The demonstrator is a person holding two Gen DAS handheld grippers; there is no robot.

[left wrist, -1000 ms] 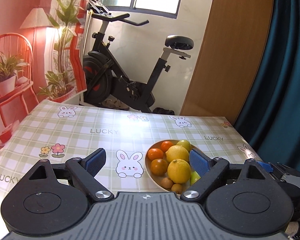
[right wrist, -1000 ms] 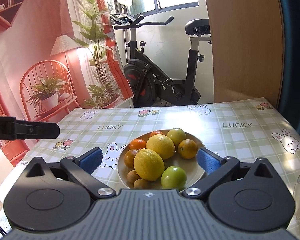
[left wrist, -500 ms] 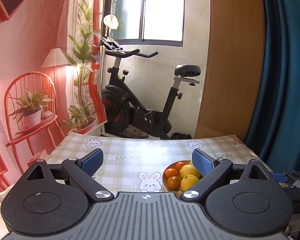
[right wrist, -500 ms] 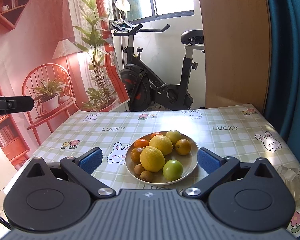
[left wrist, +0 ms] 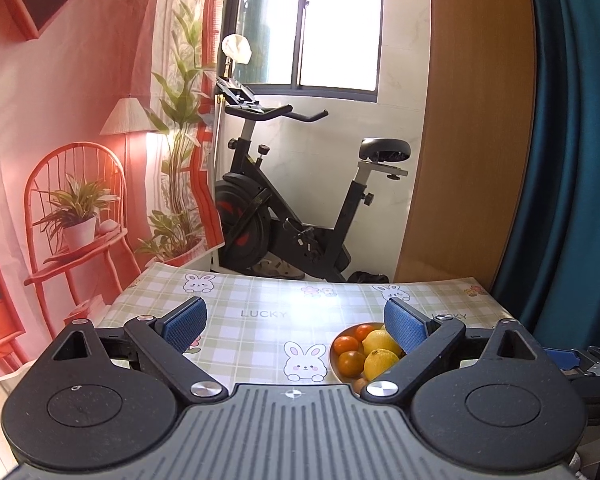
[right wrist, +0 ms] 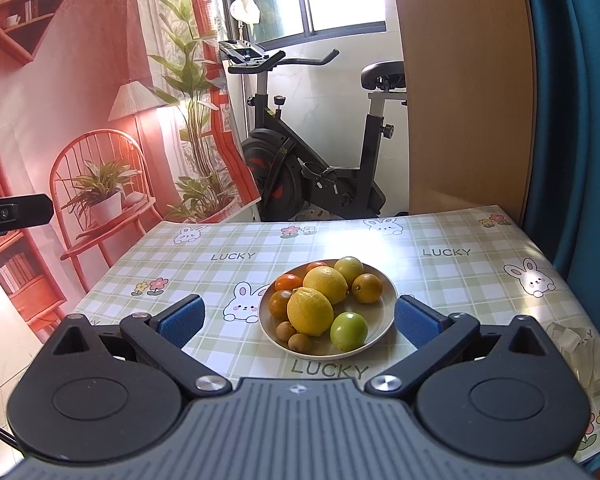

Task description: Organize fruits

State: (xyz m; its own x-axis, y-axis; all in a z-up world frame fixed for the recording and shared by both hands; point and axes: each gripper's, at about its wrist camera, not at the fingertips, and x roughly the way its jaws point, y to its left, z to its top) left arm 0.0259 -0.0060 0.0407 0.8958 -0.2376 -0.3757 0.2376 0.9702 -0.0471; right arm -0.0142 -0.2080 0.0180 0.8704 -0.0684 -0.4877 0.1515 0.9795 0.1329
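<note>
A white plate (right wrist: 384,322) stands on the checked tablecloth, heaped with fruit: two lemons (right wrist: 311,310), several oranges (right wrist: 367,288), a green fruit (right wrist: 349,331) and small brown fruits (right wrist: 300,342). My right gripper (right wrist: 298,322) hovers open just short of the plate, nothing between its blue pads. In the left wrist view the plate (left wrist: 334,364) lies low right, half hidden behind the right finger. My left gripper (left wrist: 296,324) is open and empty, off to the plate's left. The right gripper's tip (left wrist: 580,360) shows at the right edge.
The table (right wrist: 460,236) carries a green checked cloth with rabbits. Crumpled clear plastic (right wrist: 580,352) lies near its right front. Beyond the far edge stand an exercise bike (right wrist: 320,168), a wooden panel and a teal curtain (right wrist: 572,100). A red printed backdrop hangs on the left.
Both grippers drew back from the plate and rose, so the plate looks smaller and farther. The left view tipped upward, showing more window and bike. Over the last half second, hardly anything moved.
</note>
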